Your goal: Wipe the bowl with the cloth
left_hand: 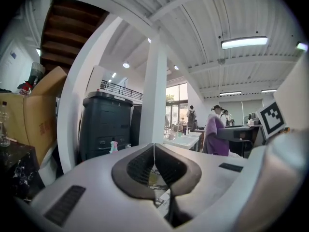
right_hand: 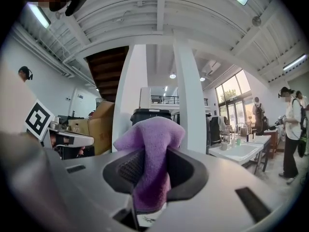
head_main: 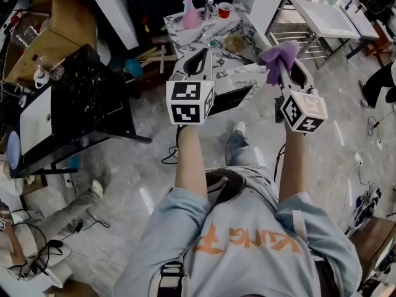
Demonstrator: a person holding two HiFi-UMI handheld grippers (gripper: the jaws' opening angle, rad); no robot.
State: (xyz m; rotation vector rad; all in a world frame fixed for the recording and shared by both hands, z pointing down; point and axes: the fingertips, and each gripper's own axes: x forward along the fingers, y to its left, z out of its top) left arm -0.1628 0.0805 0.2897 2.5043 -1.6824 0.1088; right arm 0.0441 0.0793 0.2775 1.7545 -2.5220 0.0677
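L gripper [left_hand: 154, 164] jaws fully closed, nothing btwn them. R gripper [right_hand: 147, 178] clamped on purple cloth [right_hand: 152, 139], which bunches up past the tips. Both held in air short of marble table [head_main: 192, 39].

A marble-patterned table [head_main: 185, 34] stands on the glossy grey floor [head_main: 142, 178]. It carries 1 pink spray bottle [head_main: 190, 15] and 1 red cup [head_main: 225, 9] at its far edge, and a yellowish bowl [head_main: 235, 43] nearer the middle. To its left, a black table [head_main: 86, 104] holds glassware [head_main: 46, 67] at 1 corner.
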